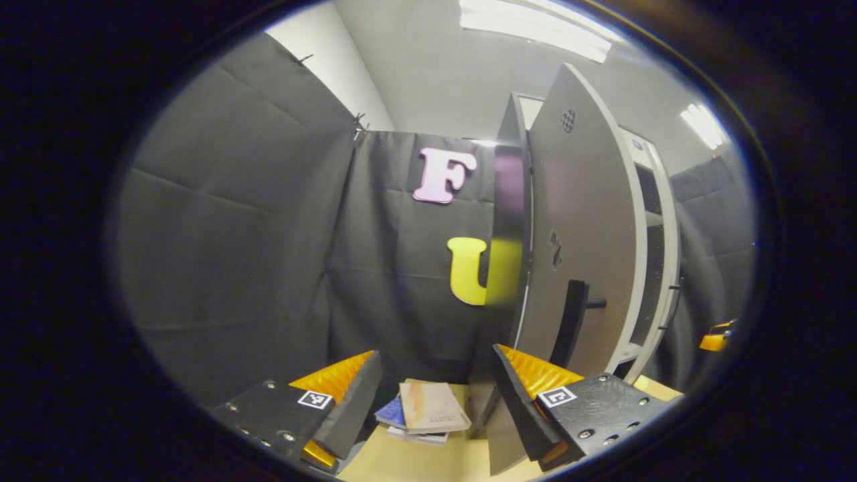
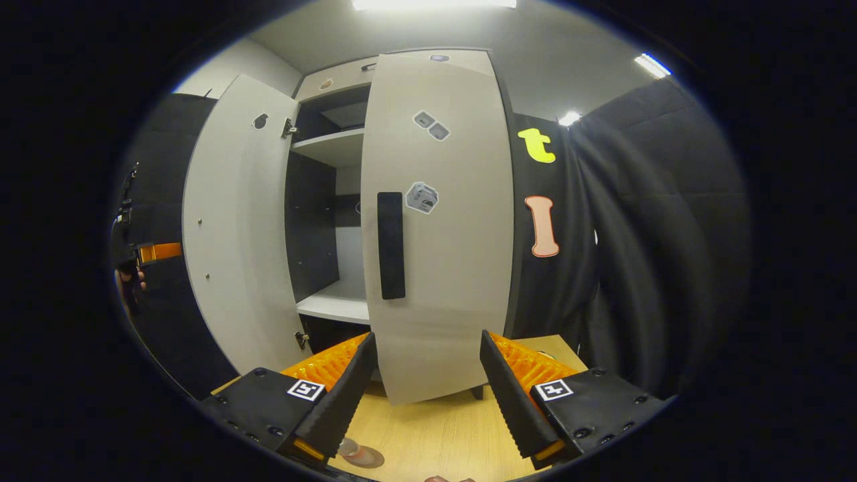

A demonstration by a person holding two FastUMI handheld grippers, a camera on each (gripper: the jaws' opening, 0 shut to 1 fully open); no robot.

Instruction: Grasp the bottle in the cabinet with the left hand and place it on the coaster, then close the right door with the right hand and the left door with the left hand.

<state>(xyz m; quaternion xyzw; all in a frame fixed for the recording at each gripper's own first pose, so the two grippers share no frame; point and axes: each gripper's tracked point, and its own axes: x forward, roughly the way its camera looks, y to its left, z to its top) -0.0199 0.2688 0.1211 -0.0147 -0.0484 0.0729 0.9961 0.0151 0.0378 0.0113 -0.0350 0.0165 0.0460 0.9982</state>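
In the left gripper view my left gripper (image 1: 435, 395) is open and holds nothing. The cabinet's grey left door (image 1: 582, 221) stands open just ahead to the right, and its black handle (image 1: 570, 321) sits above my right finger. In the right gripper view my right gripper (image 2: 428, 381) is open and empty, facing the outer face of the right door (image 2: 442, 221) with its black handle (image 2: 392, 244). That door is swung partly across the cabinet (image 2: 331, 201). The left door (image 2: 234, 227) stands wide open. A round brown coaster (image 2: 365, 458) with something clear on it peeks out by my left finger.
A small stack of books (image 1: 428, 410) lies on the wooden table (image 1: 435, 458) between the left gripper's fingers. White shelves (image 2: 335, 304) show inside the cabinet. The other gripper shows small at the edges (image 1: 715, 338) (image 2: 150, 253).
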